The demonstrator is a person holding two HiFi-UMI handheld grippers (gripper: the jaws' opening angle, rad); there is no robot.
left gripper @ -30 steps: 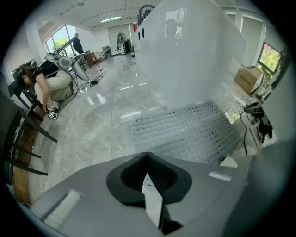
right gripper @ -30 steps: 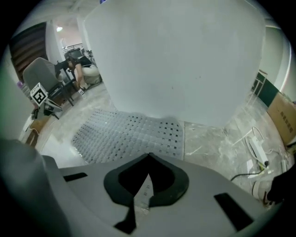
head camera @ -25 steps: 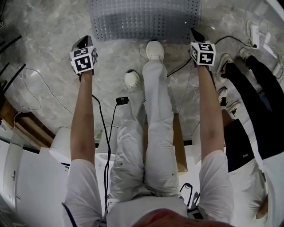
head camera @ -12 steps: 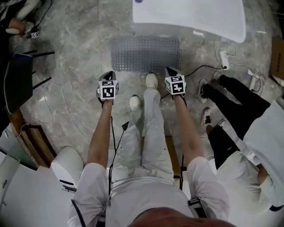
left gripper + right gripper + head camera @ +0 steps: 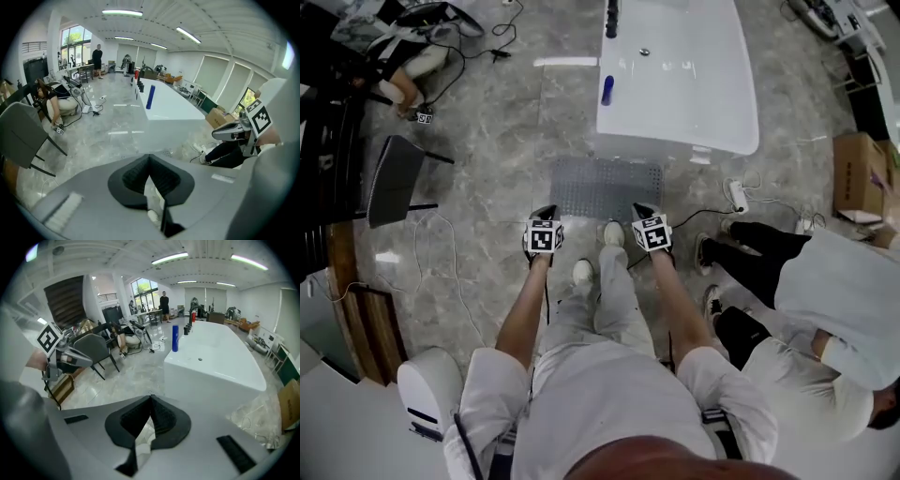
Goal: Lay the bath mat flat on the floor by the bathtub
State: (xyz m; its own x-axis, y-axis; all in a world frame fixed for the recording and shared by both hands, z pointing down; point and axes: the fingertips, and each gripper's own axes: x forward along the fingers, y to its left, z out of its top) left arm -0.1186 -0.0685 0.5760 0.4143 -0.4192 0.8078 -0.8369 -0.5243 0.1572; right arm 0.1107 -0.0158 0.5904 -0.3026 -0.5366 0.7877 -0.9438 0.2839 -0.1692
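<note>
The grey dotted bath mat (image 5: 605,187) lies flat on the marble floor against the near side of the white bathtub (image 5: 675,84). My left gripper (image 5: 544,216) hovers at the mat's near left corner and my right gripper (image 5: 643,214) at its near right corner. Both are lifted off the mat. In the left gripper view my left gripper (image 5: 149,158) is shut with nothing between the pads. My right gripper (image 5: 151,398) is likewise shut and holds nothing. Both gripper views look level across the room at the bathtub (image 5: 220,357).
A blue bottle (image 5: 607,90) stands on the tub's rim. Two white shoes (image 5: 614,234) stand at the mat's near edge. People (image 5: 806,281) sit to the right beside a power strip (image 5: 737,195) and a cardboard box (image 5: 858,178). A grey chair (image 5: 394,178) and cables lie to the left.
The head view has pulled far back and up, so the whole bathtub now shows. Both grippers have lifted away from the mat's near corners; the mat stays flat.
</note>
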